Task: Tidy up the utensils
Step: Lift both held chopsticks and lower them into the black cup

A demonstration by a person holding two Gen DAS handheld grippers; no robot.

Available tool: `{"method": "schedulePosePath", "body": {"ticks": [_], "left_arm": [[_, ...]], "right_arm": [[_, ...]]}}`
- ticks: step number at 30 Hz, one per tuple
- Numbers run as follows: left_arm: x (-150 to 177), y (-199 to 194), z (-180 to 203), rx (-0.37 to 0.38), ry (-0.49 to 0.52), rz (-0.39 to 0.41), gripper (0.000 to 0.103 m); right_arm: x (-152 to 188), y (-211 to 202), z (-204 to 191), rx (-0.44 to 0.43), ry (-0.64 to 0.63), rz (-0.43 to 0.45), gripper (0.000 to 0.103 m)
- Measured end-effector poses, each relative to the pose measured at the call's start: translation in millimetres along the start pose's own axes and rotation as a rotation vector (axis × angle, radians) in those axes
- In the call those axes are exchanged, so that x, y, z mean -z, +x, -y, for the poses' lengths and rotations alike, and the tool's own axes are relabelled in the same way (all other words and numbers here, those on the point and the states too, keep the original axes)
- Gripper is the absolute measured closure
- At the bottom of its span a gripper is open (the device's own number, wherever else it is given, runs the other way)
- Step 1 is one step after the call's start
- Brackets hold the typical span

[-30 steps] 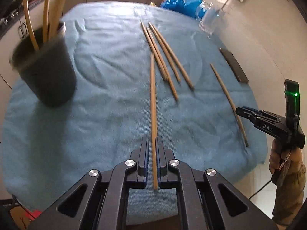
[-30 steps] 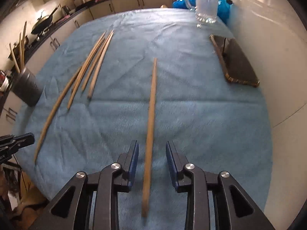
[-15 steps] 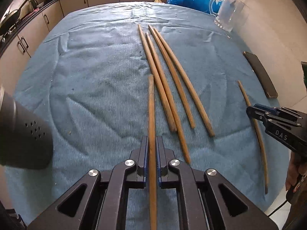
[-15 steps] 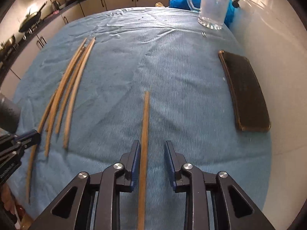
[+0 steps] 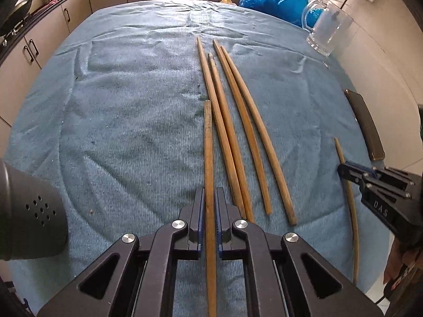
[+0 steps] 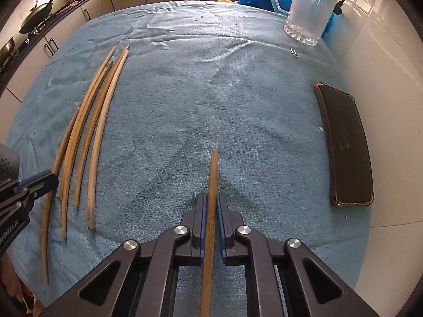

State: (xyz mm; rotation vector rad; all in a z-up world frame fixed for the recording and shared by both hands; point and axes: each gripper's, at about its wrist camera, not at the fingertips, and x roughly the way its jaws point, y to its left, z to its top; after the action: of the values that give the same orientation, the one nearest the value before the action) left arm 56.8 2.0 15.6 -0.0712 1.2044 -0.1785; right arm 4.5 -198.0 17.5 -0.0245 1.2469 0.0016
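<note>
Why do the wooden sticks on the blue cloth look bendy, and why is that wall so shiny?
Right wrist view: the fisheye lens bows the loose chopsticks near the edge, and light glares on the white wall. Left wrist view: the stick in the middle looks straight, while the dark holder close by is slightly soft.

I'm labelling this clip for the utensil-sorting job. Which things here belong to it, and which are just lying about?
Part of the job:
chopstick in the left gripper
chopstick in the right gripper
four loose chopsticks on the blue cloth
dark perforated holder
left gripper
right gripper

Lying about:
phone
glass mug
blue plastic bag
</note>
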Motion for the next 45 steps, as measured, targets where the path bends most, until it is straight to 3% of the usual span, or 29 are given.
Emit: {"method": "schedulePosePath", "body": {"ticks": [6,10,18,25,31,35,38,45], "left_arm": [[-1,1,0,-0.002,-0.001,0.025,0.096],[12,-16,-6,0.034,-0.018,0.075,0.096],[48,-95,-11,0.178,-0.008,0.277,0.096],[77,-155,-24,0.193,-0.014,0.459,0.096],[84,-210,-56,0.228,-0.070,0.615,0.096],[80,-241,-82,0.192,-0.108,0.737,0.096],[71,-258,-104,0.120,-0.133,0.833,0.096],[46,-273,-150,0.071,-0.206,0.934,0.096]], "right_arm": [[2,-1,0,-0.008,0.019,0.014,0.096],[9,-14,3,-0.079,0.050,0.087,0.096],[32,-80,-9,-0.197,0.062,0.324,0.096],[55,-133,-35,-0.237,0.041,0.496,0.096],[51,-179,-64,-0.300,0.037,0.634,0.096],[37,-205,-89,-0.362,0.022,0.710,0.096],[22,-222,-117,-0.416,0.012,0.763,0.096],[-16,-235,-179,-0.535,-0.016,0.829,0.096]]}}
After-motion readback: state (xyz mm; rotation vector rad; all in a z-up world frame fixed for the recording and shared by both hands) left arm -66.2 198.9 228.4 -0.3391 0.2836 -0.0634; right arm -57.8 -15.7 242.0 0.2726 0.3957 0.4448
